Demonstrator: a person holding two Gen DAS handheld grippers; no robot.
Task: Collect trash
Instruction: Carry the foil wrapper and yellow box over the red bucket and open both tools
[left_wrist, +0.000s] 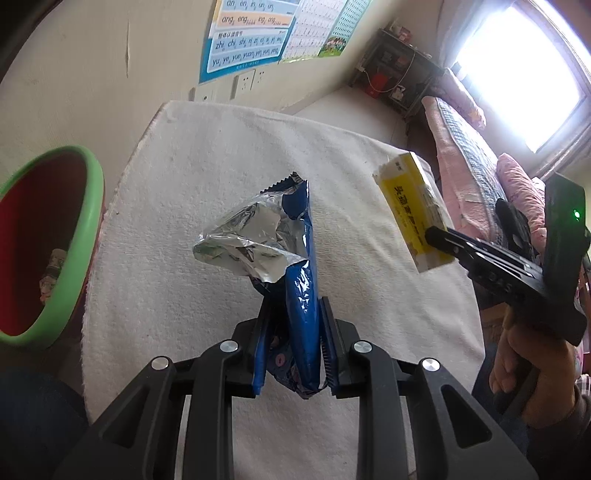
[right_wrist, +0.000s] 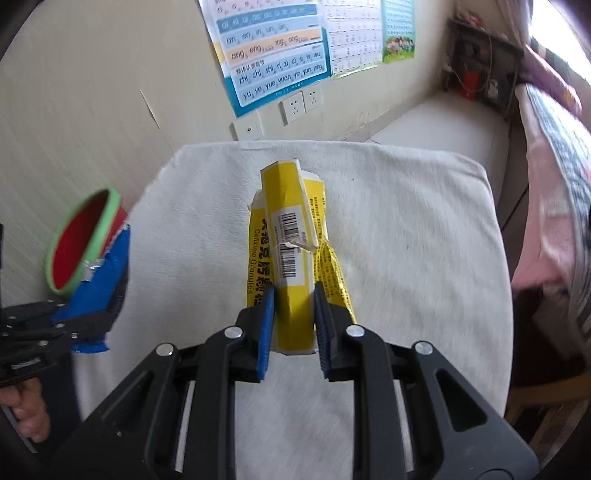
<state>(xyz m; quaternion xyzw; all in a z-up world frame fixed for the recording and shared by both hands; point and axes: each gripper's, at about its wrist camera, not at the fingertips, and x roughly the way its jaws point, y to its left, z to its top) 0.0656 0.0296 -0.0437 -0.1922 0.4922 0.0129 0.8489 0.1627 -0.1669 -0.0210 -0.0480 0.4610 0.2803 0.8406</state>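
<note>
Two grippers are both clamped on rubbish above the white cloth-covered table (left_wrist: 207, 155). The left gripper (left_wrist: 295, 317) pinches a crumpled blue foil wrapper (left_wrist: 301, 266), its silver lining showing. The right gripper (right_wrist: 293, 299) squeezes a flattened yellow medicine box (right_wrist: 291, 258). A red bin with a green rim (left_wrist: 55, 236) stands at the table's left edge.

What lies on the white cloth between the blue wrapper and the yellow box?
Nothing: in the left wrist view, only bare white cloth shows between the blue wrapper and the yellow box, each held up in tongs.
</note>
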